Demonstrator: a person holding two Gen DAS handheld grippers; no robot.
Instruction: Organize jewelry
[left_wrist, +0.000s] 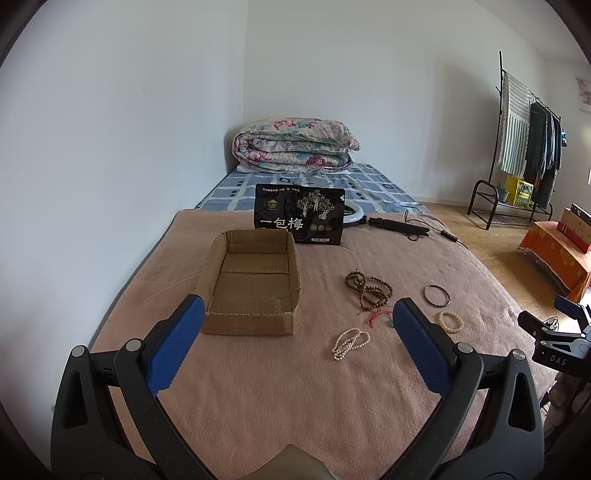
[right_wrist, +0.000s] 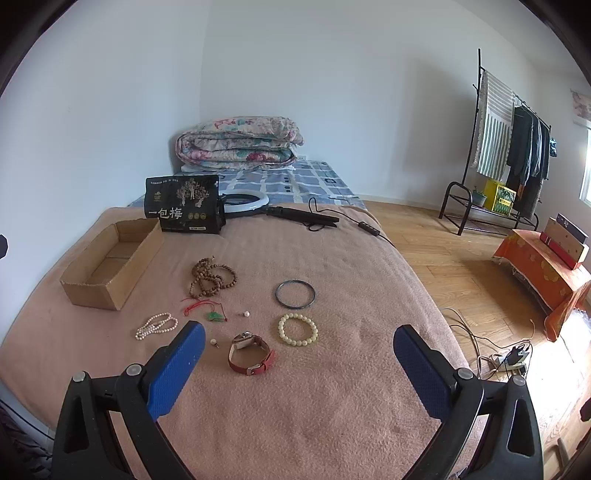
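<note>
Your left gripper (left_wrist: 298, 323) and right gripper (right_wrist: 299, 345) both gaped wide, empty, the left's finger hiding a pendant (left_wrist: 390, 323) at 3 o'clock of the cardboard box (left_wrist: 251, 284).

box (left_wrist: 251, 284): matt cardboard; blanket (right_wrist: 332, 387): fuzzy cloth; fingers (right_wrist: 173, 373): textured blue pads

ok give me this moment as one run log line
stage: start | left gripper: open, empty | right gripper: open, empty | cardboard box: empty | jewelry: all loose on blanket, incl. red watch, bead bracelet
</note>
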